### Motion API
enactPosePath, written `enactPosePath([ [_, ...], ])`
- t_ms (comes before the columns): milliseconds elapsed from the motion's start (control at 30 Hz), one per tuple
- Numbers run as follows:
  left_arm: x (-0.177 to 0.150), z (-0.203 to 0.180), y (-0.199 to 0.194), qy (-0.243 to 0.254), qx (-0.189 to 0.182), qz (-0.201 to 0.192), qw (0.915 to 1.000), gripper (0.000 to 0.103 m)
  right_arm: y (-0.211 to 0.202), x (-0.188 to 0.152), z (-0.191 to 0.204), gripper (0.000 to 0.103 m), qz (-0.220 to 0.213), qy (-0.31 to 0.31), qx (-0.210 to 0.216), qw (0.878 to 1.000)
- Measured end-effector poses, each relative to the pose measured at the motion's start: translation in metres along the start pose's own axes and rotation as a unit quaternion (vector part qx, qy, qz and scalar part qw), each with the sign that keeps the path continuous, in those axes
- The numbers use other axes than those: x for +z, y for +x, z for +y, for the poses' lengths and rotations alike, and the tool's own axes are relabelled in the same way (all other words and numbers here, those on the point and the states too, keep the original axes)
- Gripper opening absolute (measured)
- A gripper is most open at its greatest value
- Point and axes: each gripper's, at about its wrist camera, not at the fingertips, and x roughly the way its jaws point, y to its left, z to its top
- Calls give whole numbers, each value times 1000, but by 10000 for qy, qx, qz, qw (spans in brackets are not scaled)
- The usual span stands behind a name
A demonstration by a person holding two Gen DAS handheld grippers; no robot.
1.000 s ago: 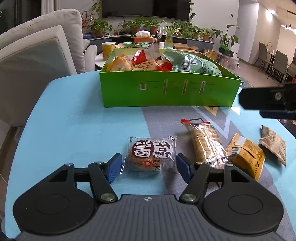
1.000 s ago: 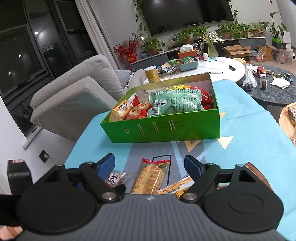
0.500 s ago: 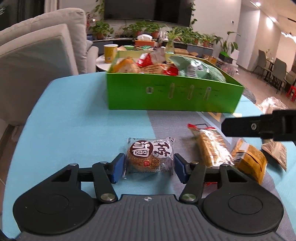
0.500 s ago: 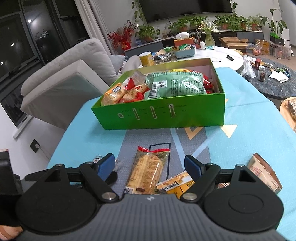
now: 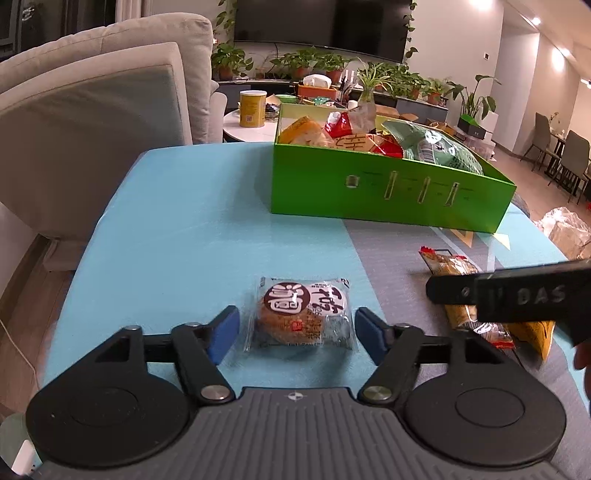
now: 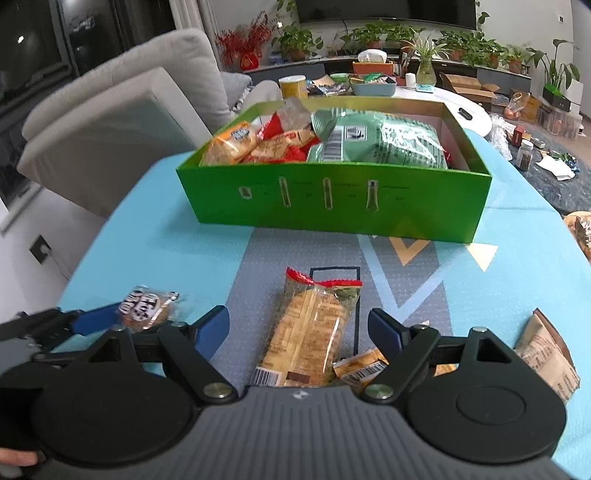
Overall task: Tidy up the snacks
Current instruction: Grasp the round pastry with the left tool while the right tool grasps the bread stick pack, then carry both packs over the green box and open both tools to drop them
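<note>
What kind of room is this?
Most likely a home living room: a sofa beside the table, a big TV on the wall, and potted plants along the shelf below it.

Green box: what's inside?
The green box holds a big green bag, an orange pack and red and orange wrappers. Anything beneath them and the box floor is covered.

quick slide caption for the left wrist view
Left gripper open, fingers either side of a wrapped round cake on the blue mat, green snack box beyond.
</note>
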Motion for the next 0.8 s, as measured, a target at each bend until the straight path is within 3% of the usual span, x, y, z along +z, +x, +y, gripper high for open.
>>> enactPosePath([
  [367,0,-3,9,215,115,-51,9997,66,12,-2,-5,59,122,105,-106,9998],
  [433,-1,-4,8,268,130,-83,9995,57,13,-2,-2,59,119,25,-138,9998],
  [600,-2,2,4,200,146,-80,9997,54,12,-6,7,59,19,-432,-356,9984],
  [667,-2,4,1,104,154,-70,9998,53,10,-6,5,52,7,-351,-210,9992],
  [800,-1,6,-8,0,179,-134,9998,53,1,-6,-1,50,-89,-38,170,9998],
])
